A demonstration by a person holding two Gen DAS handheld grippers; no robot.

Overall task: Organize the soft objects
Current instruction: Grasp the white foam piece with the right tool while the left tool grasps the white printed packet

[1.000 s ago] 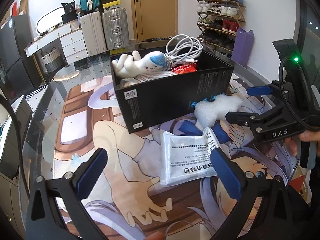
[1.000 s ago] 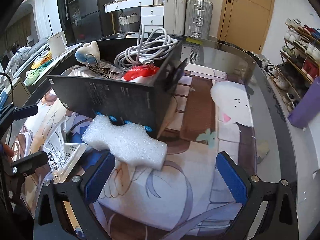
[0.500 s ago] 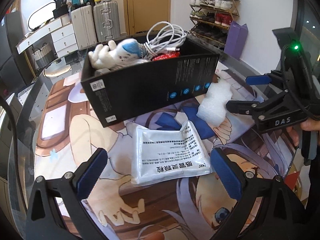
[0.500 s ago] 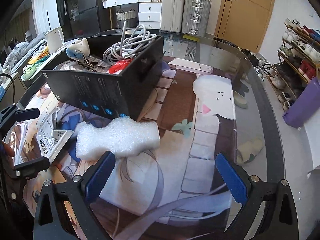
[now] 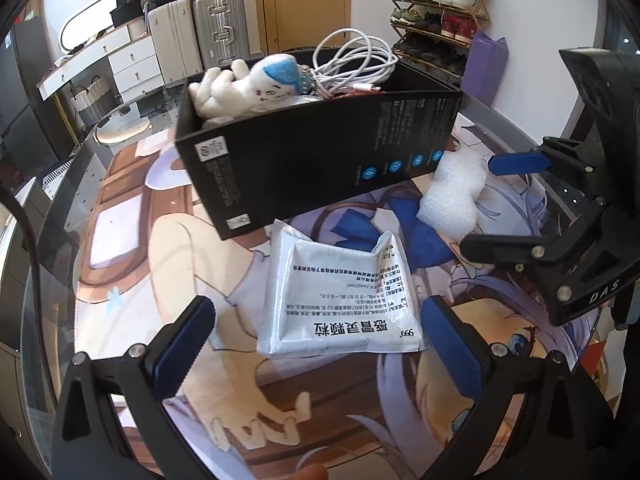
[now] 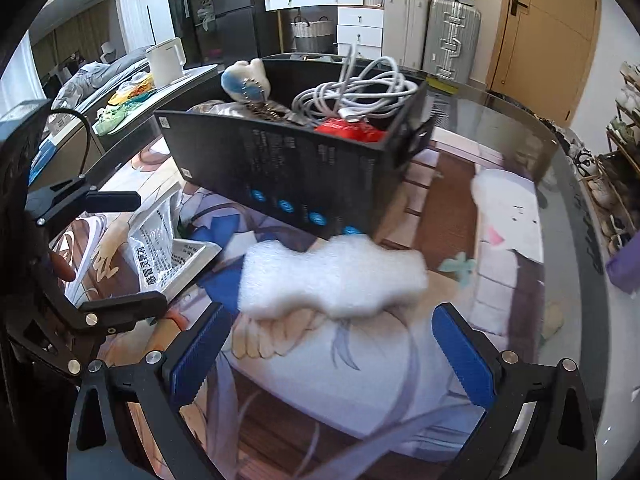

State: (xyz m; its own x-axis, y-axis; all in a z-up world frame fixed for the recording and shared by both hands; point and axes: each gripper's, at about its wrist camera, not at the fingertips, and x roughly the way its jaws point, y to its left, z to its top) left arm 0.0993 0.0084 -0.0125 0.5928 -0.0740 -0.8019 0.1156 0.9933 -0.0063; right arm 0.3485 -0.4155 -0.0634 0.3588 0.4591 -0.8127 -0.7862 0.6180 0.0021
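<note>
A black box (image 5: 320,152) stands on the printed table mat and holds a white-and-blue plush toy (image 5: 256,84), a coiled white cable (image 5: 356,60) and a red item (image 6: 348,130). A white foam piece (image 6: 332,276) lies in front of the box, also in the left wrist view (image 5: 456,196). A silver medicine sachet (image 5: 340,300) lies flat near the box. My left gripper (image 5: 316,344) is open, the sachet between its fingers. My right gripper (image 6: 328,344) is open just short of the foam.
The round glass table (image 6: 568,184) has a dark rim. Beyond it stand suitcases (image 5: 216,28), a white dresser (image 5: 120,60), a shoe rack (image 5: 436,8) and a purple bag (image 5: 486,68). A white kettle (image 6: 168,60) sits on a side counter.
Both grippers have moved closer to the table. The sachet now sits between the left fingers and the foam lies nearer the right fingers. Both stay open.
</note>
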